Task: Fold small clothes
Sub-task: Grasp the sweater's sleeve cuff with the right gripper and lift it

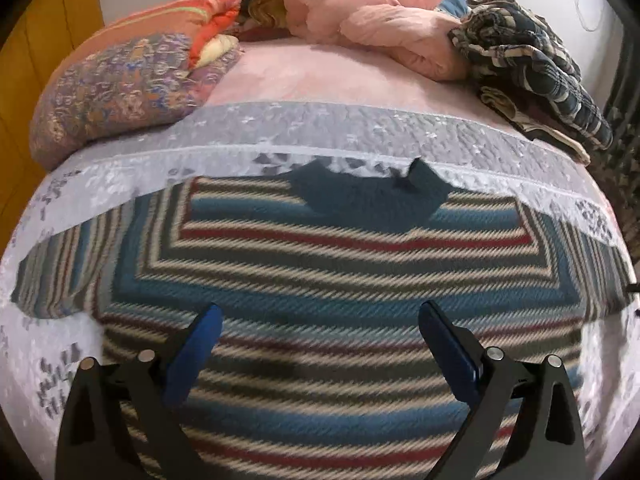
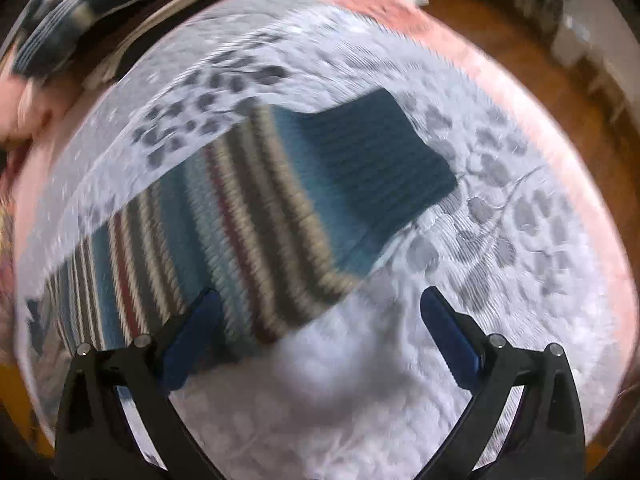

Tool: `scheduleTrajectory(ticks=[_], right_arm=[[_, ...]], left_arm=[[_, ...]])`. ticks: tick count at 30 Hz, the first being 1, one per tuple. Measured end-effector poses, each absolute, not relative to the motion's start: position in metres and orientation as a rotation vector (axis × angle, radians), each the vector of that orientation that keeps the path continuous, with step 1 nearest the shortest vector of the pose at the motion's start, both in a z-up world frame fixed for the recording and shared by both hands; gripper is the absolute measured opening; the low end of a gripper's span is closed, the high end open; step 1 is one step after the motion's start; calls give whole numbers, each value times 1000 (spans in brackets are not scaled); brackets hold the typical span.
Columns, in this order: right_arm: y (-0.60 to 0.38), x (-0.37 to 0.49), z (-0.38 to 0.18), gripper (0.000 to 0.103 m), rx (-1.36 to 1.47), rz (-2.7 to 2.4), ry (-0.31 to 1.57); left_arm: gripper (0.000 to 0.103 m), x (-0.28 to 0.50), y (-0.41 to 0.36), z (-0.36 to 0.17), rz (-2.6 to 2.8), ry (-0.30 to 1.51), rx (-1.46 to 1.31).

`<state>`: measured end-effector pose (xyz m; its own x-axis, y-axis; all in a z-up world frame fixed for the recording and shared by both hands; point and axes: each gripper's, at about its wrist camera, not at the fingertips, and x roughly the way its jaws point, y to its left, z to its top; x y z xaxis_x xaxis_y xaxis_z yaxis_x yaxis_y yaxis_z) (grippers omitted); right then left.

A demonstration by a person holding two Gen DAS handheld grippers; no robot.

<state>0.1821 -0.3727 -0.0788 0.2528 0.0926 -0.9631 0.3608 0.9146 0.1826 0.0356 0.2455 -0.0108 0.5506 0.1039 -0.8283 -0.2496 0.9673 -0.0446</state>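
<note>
**Operator:** As I look along the left tool (image 1: 320, 320), I find it released, its blue pads spread wide and nothing between them. It hangs over the lower body of the striped sweater (image 1: 320, 280), which lies spread flat on the bed's pale quilt (image 1: 360, 136).

**Inspector:** And the sweater's position?

**Operator:** Its dark teal collar (image 1: 368, 196) points toward the far end of the bed, and a sleeve runs out on each side of the body. Beyond the collar, past the quilt's edge, I note a floral pillow (image 1: 120, 92), a pink bundle (image 1: 372, 12) and a dark plaid blanket (image 1: 532, 60).

**Inspector:** The right side?

**Operator:** The right tool (image 2: 320, 304) is likewise released and empty. It is at one sleeve of the sweater (image 2: 224, 216); the left pad (image 2: 192, 344) overlaps the sleeve's striped edge, though blur keeps me from saying whether it touches. The right pad (image 2: 448, 332) is over bare quilt (image 2: 500, 200) beside the sleeve. The sleeve's teal cuff (image 2: 384, 160) lies flat on the quilt, beyond the fingers.
</note>
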Motion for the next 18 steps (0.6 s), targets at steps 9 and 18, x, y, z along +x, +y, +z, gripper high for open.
scheduleTrajectory(ticks=[9,18], right_arm=[[-402,206,-98,68,498,-202,1276],[-384,214,-69,12,485,-143,1172]], left_arm=[[99,60,213,-12,181,949,-109],[99,54,230,-20,196,967,-150]])
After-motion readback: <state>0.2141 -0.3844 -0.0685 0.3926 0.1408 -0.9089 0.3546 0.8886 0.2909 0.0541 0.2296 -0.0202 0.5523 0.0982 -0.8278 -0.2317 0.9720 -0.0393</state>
